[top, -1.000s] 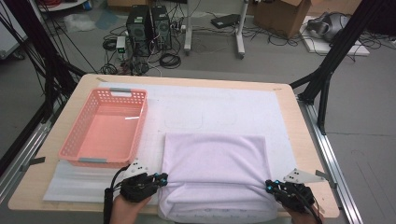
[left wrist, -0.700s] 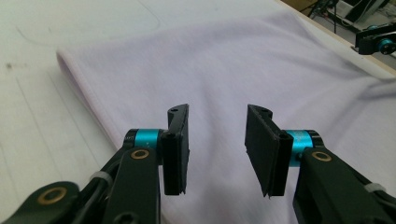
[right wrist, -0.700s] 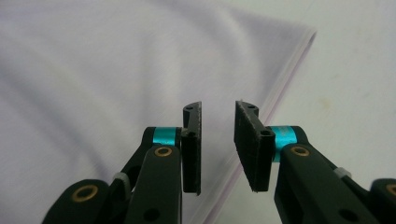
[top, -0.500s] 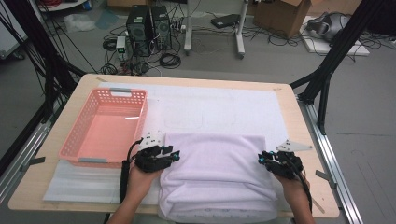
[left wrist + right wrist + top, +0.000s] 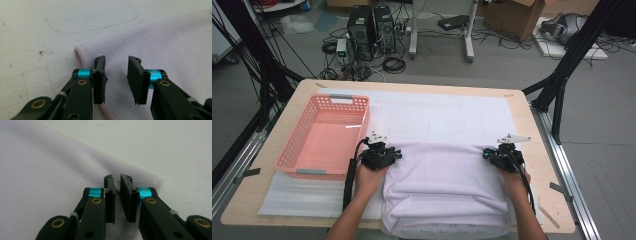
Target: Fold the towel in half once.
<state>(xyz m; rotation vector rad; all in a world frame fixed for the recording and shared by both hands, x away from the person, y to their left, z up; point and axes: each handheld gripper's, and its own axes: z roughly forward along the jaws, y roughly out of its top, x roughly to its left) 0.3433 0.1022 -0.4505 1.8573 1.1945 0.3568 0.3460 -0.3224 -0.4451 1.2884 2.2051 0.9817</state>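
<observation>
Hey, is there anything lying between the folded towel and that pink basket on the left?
Nothing visible. The towel lies on the white mat, and the pink basket sits directly to its left with only the left gripper and hand at the towel's near corner. The basket looks empty.

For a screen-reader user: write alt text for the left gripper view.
The left tool sits open, its two black jaws apart above the hemmed corner of a pale lilac towel. The towel lies on a white foam mat marked with a faint curved outline.
</observation>
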